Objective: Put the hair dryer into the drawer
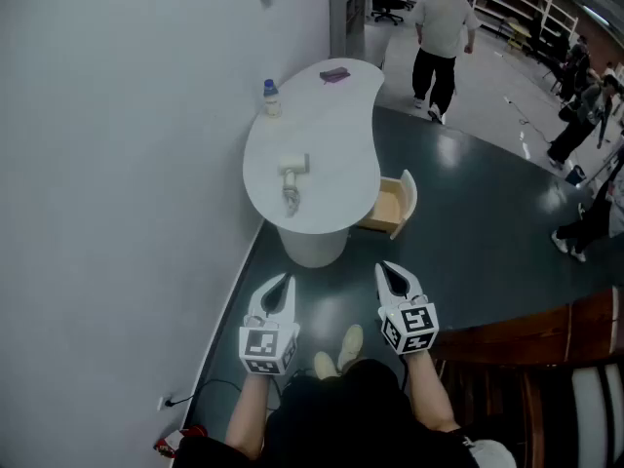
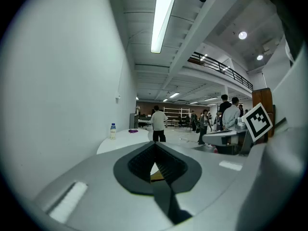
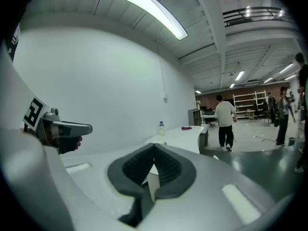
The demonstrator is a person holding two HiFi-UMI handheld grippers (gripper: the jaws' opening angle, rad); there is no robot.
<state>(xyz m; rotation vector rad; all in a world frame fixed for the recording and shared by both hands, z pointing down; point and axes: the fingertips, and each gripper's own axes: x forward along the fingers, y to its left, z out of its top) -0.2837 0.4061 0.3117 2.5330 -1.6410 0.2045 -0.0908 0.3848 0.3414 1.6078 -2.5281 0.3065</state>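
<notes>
A white hair dryer (image 1: 292, 178) lies on the white rounded table (image 1: 336, 135), near its front end. On the table's right side a drawer (image 1: 390, 206) stands pulled open, its wooden inside empty. My left gripper (image 1: 287, 281) and right gripper (image 1: 387, 269) hover side by side over the dark floor, short of the table's pedestal and pointing at it. Both are shut with nothing between the jaws. In the left gripper view the jaws (image 2: 155, 146) meet at their tip, as do those in the right gripper view (image 3: 154, 147). Neither gripper view shows the hair dryer.
A small water bottle (image 1: 271, 97) and a purple object (image 1: 334, 74) sit on the table's far half. A white wall (image 1: 117, 164) runs along the left. A person (image 1: 441, 37) walks away beyond the table, and other people stand at the right. A wooden counter (image 1: 546, 330) is at my right.
</notes>
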